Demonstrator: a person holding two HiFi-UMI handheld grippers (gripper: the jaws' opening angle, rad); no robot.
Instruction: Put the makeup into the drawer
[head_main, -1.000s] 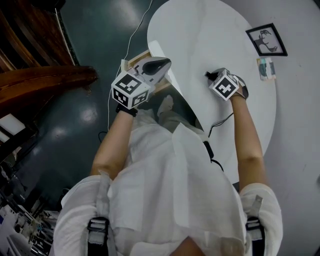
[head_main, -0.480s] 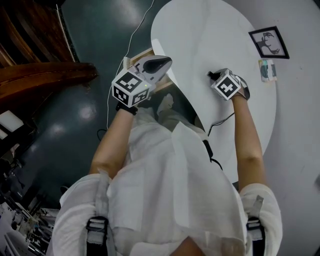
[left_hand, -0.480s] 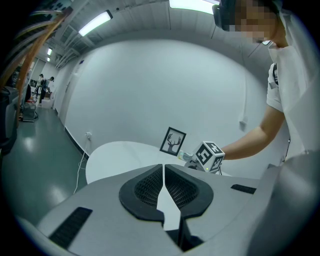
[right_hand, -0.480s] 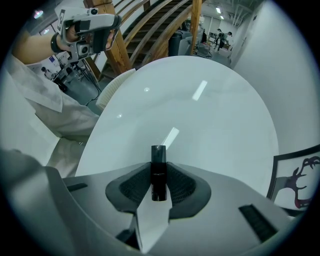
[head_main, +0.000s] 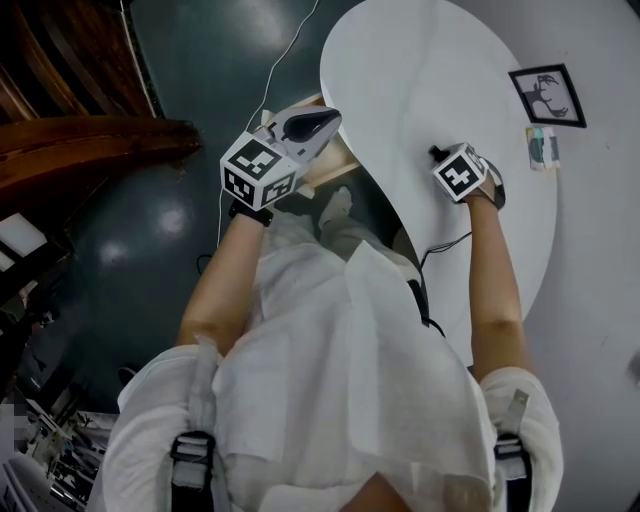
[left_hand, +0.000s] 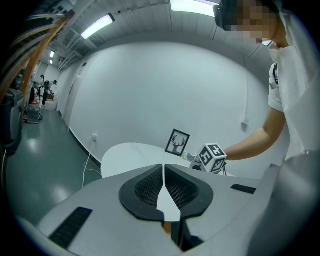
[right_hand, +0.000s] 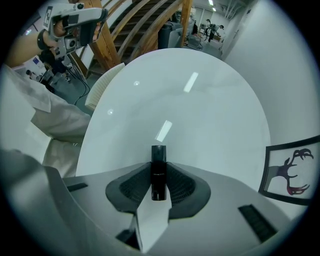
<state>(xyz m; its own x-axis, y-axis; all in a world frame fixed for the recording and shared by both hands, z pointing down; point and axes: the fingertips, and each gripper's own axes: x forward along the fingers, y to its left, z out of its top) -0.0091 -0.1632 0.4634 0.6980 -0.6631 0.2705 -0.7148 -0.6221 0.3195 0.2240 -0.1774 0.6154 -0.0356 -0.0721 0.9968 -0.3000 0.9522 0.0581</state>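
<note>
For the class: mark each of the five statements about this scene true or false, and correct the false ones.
1. The right gripper grips a small black tube between its jaws. True.
2. The left gripper has its jaws spread wide apart. False: its jaws are together with nothing between them.
3. The framed picture shows a deer with antlers. True.
4. The table has a black, square top. False: its top is white with a rounded edge.
5. The black tube already lies in a drawer. False: the right gripper holds it above the table top.
</note>
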